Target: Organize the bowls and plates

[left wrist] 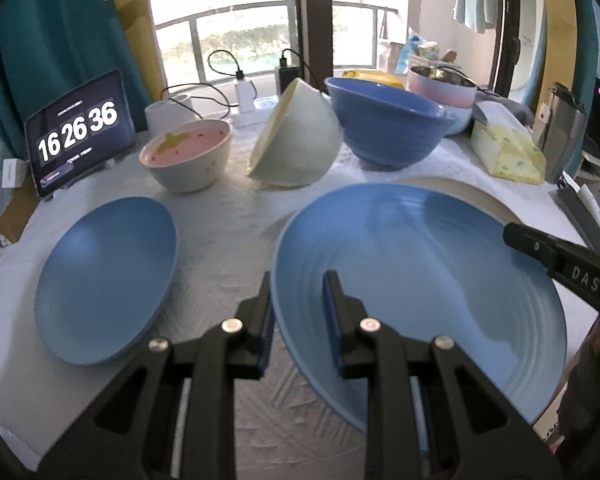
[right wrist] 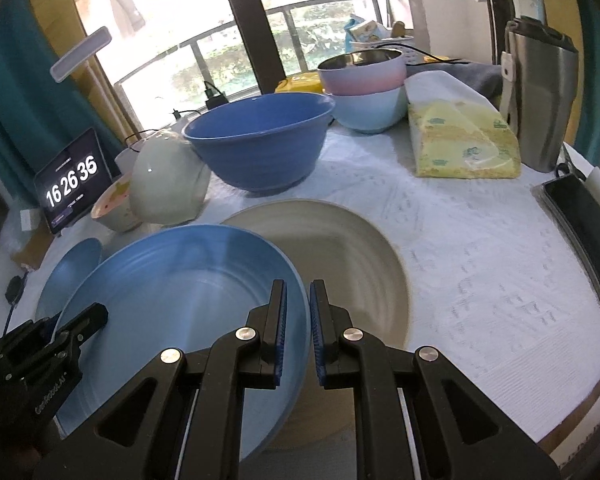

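Observation:
A large ribbed blue plate is held up over the table by both grippers. My left gripper has its fingers on either side of the plate's left rim. My right gripper is shut on the plate's right rim. Under the blue plate lies a beige plate. A smaller blue plate lies to the left. Behind stand a pink-lined bowl, a pale green bowl on its side and a dark blue bowl.
A tablet clock stands at the back left. Stacked pink and light blue bowls, a tissue pack, a steel flask and a black phone are on the right. Chargers and cables lie by the window.

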`<control>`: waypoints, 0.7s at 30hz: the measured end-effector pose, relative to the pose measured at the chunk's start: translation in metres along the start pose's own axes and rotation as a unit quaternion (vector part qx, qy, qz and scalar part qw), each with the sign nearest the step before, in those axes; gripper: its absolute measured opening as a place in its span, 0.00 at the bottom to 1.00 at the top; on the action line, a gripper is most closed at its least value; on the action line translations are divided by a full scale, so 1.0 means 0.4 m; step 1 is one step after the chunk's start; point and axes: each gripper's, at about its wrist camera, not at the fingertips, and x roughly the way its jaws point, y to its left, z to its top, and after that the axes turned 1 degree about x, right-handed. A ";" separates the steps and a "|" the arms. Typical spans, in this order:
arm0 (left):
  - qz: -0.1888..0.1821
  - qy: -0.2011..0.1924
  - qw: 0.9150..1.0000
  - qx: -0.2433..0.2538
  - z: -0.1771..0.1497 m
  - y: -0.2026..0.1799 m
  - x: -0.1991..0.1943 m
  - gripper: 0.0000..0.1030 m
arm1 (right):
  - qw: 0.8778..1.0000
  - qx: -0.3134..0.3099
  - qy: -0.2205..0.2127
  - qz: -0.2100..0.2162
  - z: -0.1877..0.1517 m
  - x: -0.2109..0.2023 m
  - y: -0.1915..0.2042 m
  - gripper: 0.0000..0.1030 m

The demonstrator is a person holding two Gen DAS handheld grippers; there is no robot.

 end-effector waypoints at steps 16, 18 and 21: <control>-0.014 0.020 1.000 0.012 0.014 -0.052 0.051 0.24 | 1.000 0.013 0.003 -0.015 0.016 0.018 -0.055 0.13; -0.015 0.022 1.000 0.013 0.017 -0.058 0.057 0.24 | 1.000 0.013 0.004 -0.017 0.019 0.021 -0.060 0.13; -0.017 0.024 0.999 0.015 0.021 -0.065 0.065 0.24 | 1.000 0.014 0.004 -0.020 0.024 0.027 -0.067 0.13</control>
